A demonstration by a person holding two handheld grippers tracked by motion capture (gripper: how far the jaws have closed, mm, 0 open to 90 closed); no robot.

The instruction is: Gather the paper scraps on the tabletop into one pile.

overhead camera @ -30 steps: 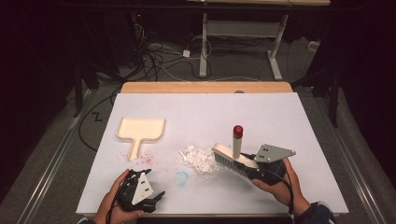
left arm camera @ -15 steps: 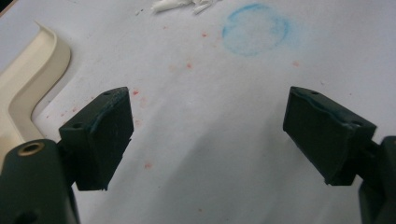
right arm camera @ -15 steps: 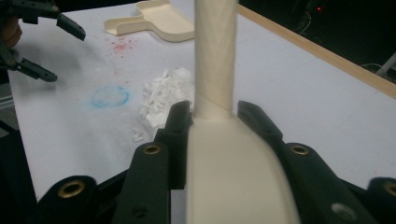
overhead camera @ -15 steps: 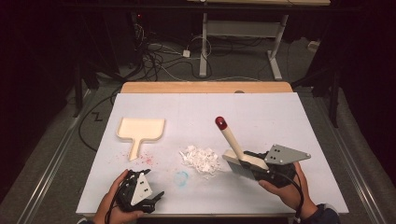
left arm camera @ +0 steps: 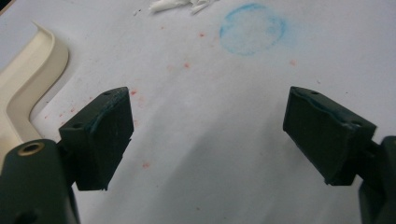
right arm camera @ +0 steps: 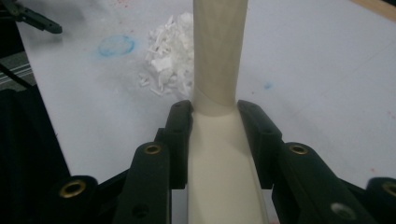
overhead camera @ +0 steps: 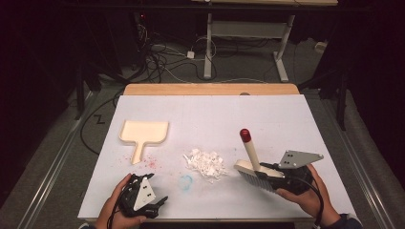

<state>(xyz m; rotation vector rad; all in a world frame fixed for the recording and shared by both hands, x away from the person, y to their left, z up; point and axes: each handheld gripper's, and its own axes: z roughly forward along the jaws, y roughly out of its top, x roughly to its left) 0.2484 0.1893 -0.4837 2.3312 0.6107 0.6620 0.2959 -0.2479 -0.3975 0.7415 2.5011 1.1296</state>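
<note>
The right gripper's fingers (right arm camera: pixel 180 140) are clamped on the cream brush (overhead camera: pixel 255 167), its red-tipped handle slanting up toward the far left, bristles just right of the heap of white scraps (overhead camera: pixel 206 162) near the middle of the white surface (overhead camera: pixel 215 114). The left gripper (overhead camera: pixel 143 195) rests at the near left edge, fingers (left arm camera: pixel 100 135) wide apart over bare surface. The cream dustpan (overhead camera: pixel 143 133) lies at the far left.

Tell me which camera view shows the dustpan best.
The high view: there the whole cream dustpan lies on the white table, pan and handle in full, left of the white scraps. The left gripper view catches just a curved piece of its rim at the left edge.
</note>
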